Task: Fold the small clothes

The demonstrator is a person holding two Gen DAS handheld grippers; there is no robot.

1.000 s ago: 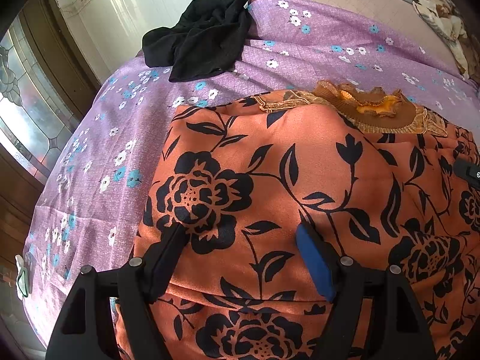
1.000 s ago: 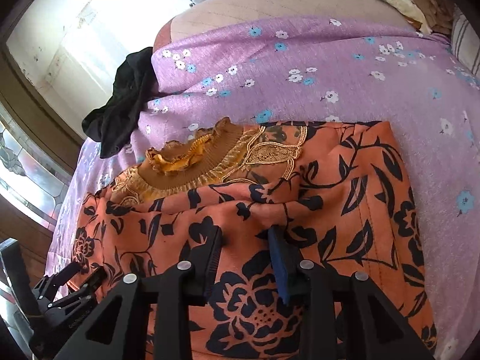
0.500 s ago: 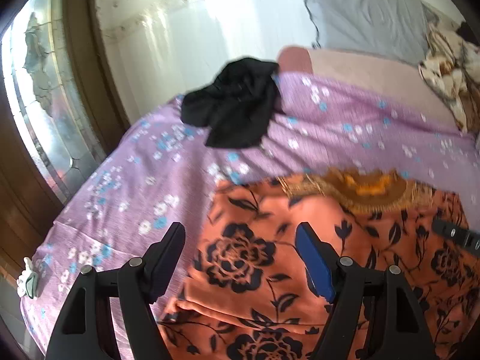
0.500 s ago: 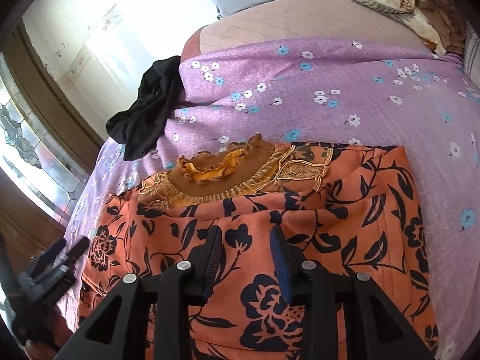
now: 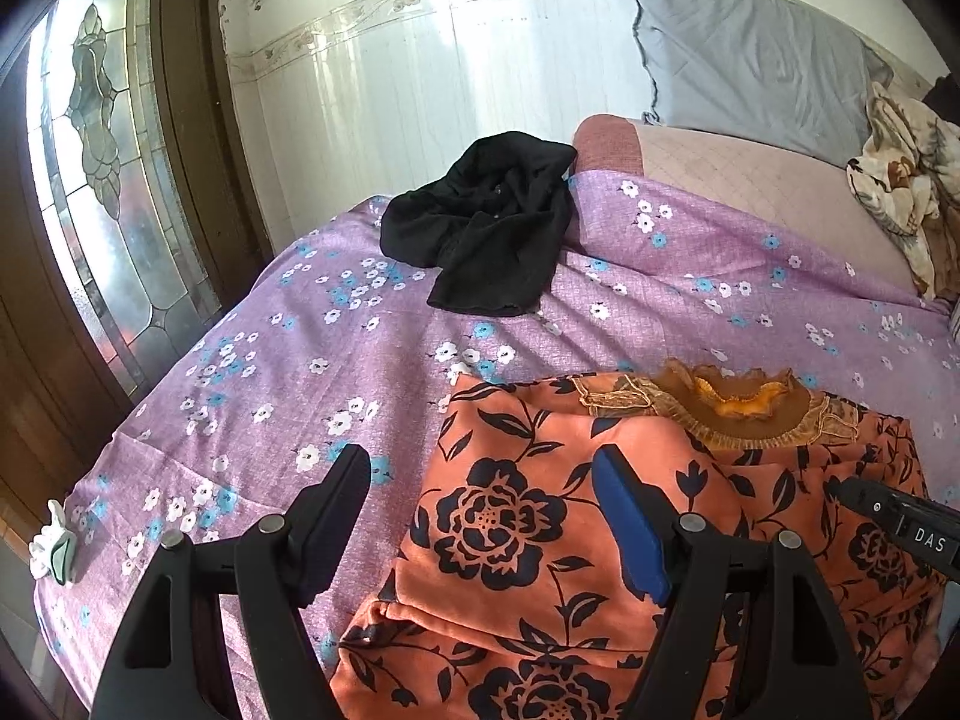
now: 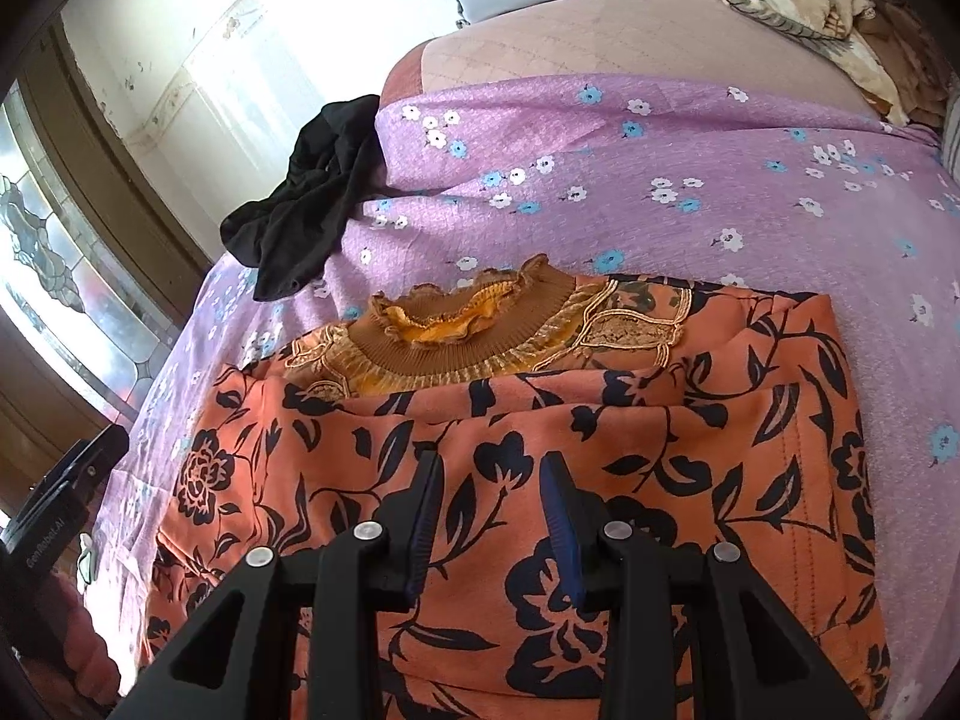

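An orange garment with black flowers lies folded on the purple flowered bedsheet; its brown ruffled collar shows at the far edge. It also shows in the right wrist view, collar at the far side. My left gripper is open and empty, above the garment's left edge. My right gripper is open and empty, just above the garment's middle. The right gripper's body shows at the left view's right edge.
A crumpled black garment lies at the far left of the bed, also in the right wrist view. A grey pillow and a patterned cloth sit at the head. A door with leaded glass stands left.
Both grippers have pulled back and up from the garment. The left one has also shifted left, so more of the bed and wall shows.
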